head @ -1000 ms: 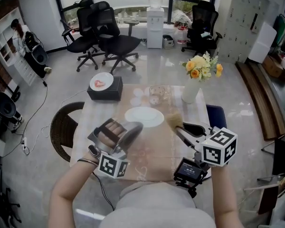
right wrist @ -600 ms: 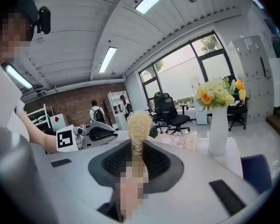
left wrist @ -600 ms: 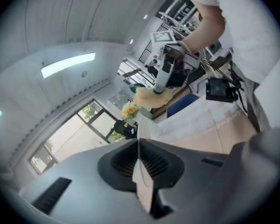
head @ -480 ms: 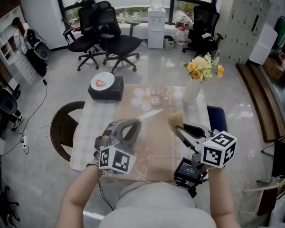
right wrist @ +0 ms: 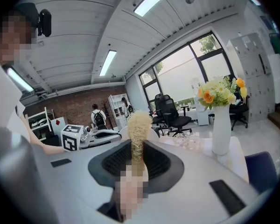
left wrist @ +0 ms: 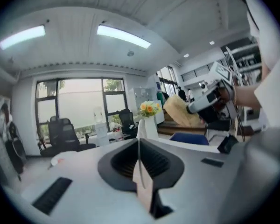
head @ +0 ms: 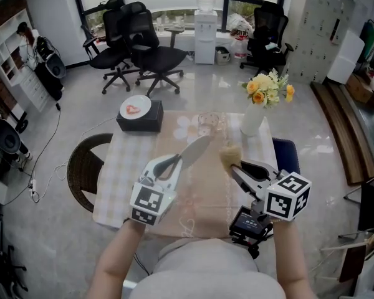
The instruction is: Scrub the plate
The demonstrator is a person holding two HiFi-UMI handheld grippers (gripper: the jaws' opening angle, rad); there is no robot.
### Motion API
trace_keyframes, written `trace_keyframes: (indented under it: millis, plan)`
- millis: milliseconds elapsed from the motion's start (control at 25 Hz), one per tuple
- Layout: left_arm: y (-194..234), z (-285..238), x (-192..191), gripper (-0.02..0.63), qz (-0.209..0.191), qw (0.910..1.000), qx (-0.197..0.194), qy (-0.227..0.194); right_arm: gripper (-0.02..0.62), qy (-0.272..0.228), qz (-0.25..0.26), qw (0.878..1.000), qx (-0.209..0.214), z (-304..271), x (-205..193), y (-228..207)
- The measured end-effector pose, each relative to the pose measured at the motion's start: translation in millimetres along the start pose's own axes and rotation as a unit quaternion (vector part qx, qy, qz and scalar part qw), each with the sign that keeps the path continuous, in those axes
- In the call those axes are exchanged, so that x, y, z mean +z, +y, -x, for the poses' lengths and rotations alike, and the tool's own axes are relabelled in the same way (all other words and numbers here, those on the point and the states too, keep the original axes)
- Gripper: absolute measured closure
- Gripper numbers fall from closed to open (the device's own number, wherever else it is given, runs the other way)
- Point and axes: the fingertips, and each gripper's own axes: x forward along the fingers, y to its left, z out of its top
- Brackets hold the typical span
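Observation:
A white plate (head: 194, 150) hangs above the table, tilted nearly edge-on, with my left gripper (head: 169, 164) shut on its near rim. In the left gripper view the plate (left wrist: 139, 149) shows as a thin white edge between the jaws of the left gripper (left wrist: 140, 171). My right gripper (head: 238, 167) is shut on the handle of a tan fibre scrub brush (head: 229, 155), whose head stands just right of the plate, a small gap apart. The brush (right wrist: 139, 127) rises between the jaws of the right gripper (right wrist: 137, 164), and the left gripper (right wrist: 97, 135) lies beyond it.
The table (head: 202, 201) has a beige cloth. At its far side stand a white vase of flowers (head: 254, 118) and a glass dish (head: 207, 124). A black box bearing a small plate (head: 137, 113) sits far left. A wicker chair (head: 81, 167) and a blue chair (head: 285, 154) flank the table.
My left gripper has taken the plate off the table, lifted it and tipped it on edge toward the brush. The right gripper with the brush has hardly moved.

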Motion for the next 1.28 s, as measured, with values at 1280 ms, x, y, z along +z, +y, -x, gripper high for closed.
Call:
trace_keyframes:
  millis: [1280]
  plan:
    - [-14,-33,-146,0.588,0.605,0.7924,-0.018,0.079,0.511,-0.005,-0.036,0.999,-0.012,-8,-24,-3]
